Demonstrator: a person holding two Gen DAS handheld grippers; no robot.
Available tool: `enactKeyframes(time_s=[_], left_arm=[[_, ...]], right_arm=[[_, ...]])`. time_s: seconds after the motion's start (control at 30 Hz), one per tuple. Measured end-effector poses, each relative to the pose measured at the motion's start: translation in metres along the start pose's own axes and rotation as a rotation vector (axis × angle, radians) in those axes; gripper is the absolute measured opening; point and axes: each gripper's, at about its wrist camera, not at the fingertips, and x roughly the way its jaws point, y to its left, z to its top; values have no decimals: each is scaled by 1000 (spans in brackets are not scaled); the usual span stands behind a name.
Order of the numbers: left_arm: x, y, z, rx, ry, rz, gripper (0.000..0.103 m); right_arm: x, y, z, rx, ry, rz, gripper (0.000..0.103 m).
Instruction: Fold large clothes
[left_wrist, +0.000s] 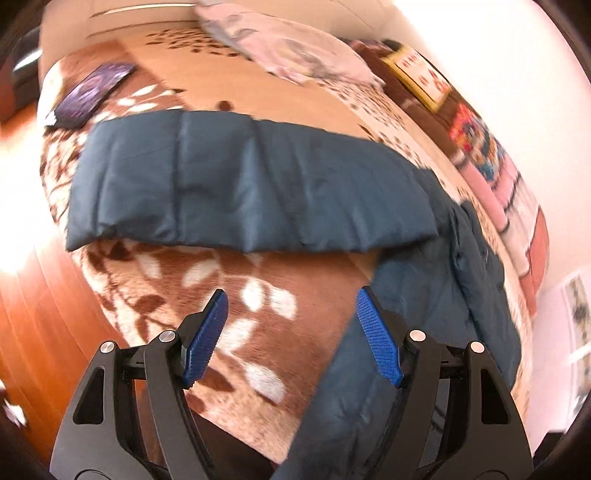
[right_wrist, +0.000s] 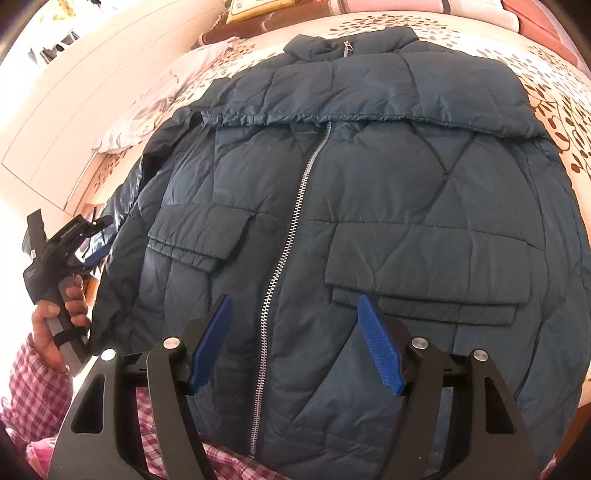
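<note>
A dark teal quilted jacket (right_wrist: 369, 192) lies front up on the bed, zipped, collar at the far end. One sleeve lies folded across the chest (right_wrist: 369, 92). In the left wrist view its other sleeve (left_wrist: 240, 181) stretches out sideways over the blanket. My left gripper (left_wrist: 291, 332) is open and empty above the blanket, beside the jacket's side edge (left_wrist: 424, 295); it also shows in the right wrist view (right_wrist: 92, 240), held by a hand. My right gripper (right_wrist: 295, 339) is open and empty above the jacket's lower front, near the zipper (right_wrist: 291, 236).
The bed has a brown and cream leaf-patterned blanket (left_wrist: 236, 295). A phone (left_wrist: 92, 92) lies at its far left. A pale pillow (left_wrist: 288, 48) and folded blankets (left_wrist: 498, 177) lie at the far side. Wooden floor (left_wrist: 37, 314) is at left.
</note>
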Motion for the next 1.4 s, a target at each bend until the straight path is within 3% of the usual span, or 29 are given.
enactKeyframes(time_s=[0.27,0.73,0.83,0.9,0.93,1.0,1.17,1.4], left_arm=[[15,37,4,-181,-11,-2,71],[28,55,38,-313,-106,17,69],[27,56,41,-297,-132,61,44],[26,62,43,-301,-144,86,20],[25,64,44,-298,-147,87,18],[18,63,47,-270,-175,103,11],[-20,26,66,-65,-322,120,6],[-96,-72,94,256,-520,-40,5]], right_arm=[[6,1,0,0,17,-5,69],[11,-1,-1,2,26,-9,69],[10,-2,0,7,22,-9,69],[10,-4,0,12,20,-7,69],[10,-5,-1,14,20,-7,69],[9,-6,-1,18,19,-6,69],[4,-9,0,29,-1,4,69],[-7,-17,-1,49,-37,37,69]])
